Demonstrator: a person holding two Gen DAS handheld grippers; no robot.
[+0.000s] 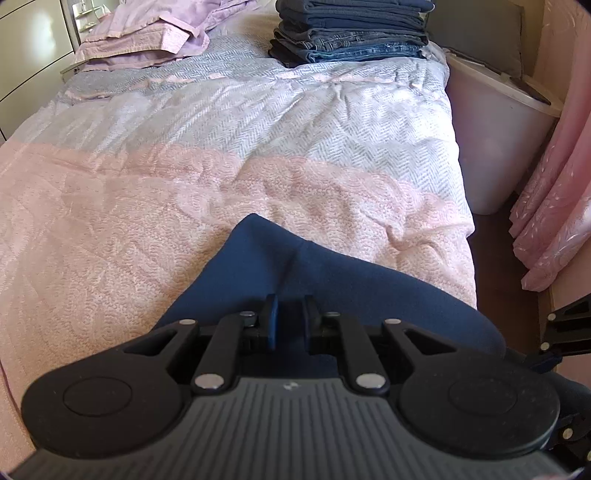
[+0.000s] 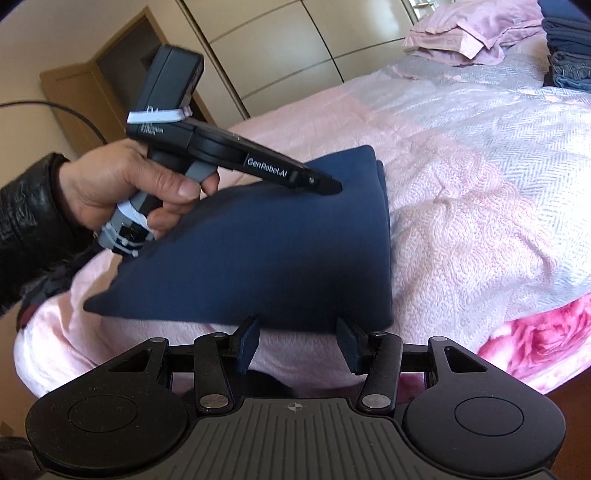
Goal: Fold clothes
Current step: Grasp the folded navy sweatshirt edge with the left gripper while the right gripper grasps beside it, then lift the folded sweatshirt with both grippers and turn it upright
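My left gripper (image 1: 290, 319) has its pads drawn near each other with a narrow gap between them, pointing toward twelve o'clock. My left hand (image 2: 122, 184) wraps its handle at nine o'clock, finger on the trigger. My right gripper (image 2: 295, 341) is spread wide.

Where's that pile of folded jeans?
The stack of folded blue denim jeans sits at the bed's far end, right of the lilac pillows.
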